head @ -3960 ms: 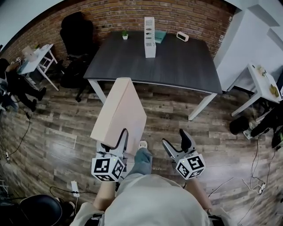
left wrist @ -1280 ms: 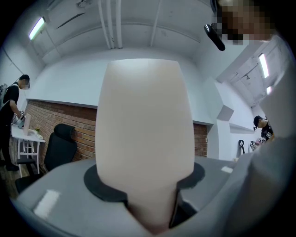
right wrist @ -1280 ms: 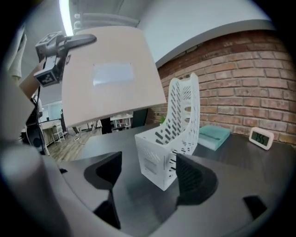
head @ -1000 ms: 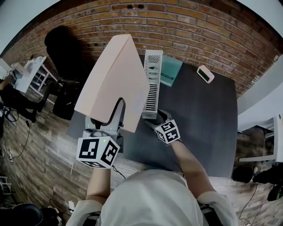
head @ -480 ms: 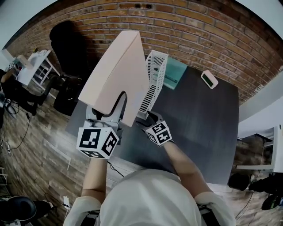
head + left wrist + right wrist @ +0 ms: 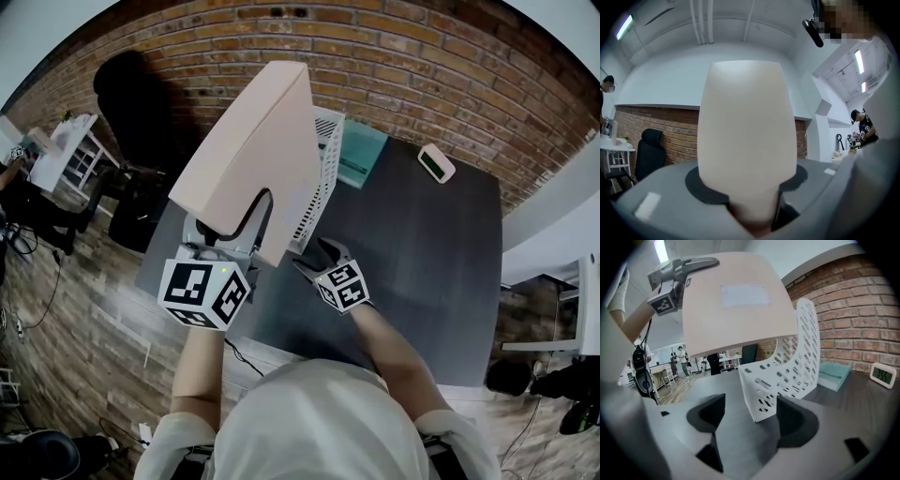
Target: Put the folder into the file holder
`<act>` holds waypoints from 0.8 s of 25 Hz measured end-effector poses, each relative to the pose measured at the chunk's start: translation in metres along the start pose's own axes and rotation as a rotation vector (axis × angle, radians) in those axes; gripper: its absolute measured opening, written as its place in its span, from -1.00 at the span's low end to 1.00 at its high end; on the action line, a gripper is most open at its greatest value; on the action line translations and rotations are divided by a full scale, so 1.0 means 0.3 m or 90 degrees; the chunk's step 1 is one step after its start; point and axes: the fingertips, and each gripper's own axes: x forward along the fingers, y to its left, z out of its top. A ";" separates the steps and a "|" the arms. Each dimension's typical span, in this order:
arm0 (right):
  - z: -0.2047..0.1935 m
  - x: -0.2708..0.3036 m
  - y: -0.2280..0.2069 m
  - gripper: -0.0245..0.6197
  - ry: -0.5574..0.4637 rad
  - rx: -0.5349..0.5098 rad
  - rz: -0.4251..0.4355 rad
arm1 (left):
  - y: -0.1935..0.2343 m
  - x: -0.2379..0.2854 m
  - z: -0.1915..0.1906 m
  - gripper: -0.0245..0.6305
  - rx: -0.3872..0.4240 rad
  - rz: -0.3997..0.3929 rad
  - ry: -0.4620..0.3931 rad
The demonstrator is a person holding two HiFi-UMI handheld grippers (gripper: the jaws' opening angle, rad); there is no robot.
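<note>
Head view looks down on a dark table (image 6: 427, 258) set against a brick wall (image 6: 422, 66). The left gripper (image 6: 231, 225) has its jaws clamped on the lower edge of the pale pink folder (image 6: 253, 150). The folder is raised and tilted above the table's left part, outside the holder. Just right of it stands the white perforated file holder (image 6: 323, 187), and the folder hides much of the holder's left side from above. Seen from the right gripper view, the folder's lower edge hangs over the holder's open top; whether they touch cannot be told.

The right gripper (image 6: 317, 255) sits low on the table at the holder's near end. Its jaws stand apart, with the holder's near corner between them, and the pads do not seem to press on it, though the angle is poor.

Beyond the holder lie a teal book (image 6: 362, 155) and a small white clock (image 6: 436, 161), apart from each other. Off the table's left side are a black chair (image 6: 141, 98) and a white side desk (image 6: 61, 155).

Count: one folder, one file holder, one book, one clock, two grippers. In the left gripper view the folder blocks the whole centre.
</note>
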 end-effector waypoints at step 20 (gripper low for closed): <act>-0.039 -0.221 -0.107 0.13 -0.029 0.050 -0.065 | 0.013 0.341 -0.217 -0.08 0.019 -0.043 0.004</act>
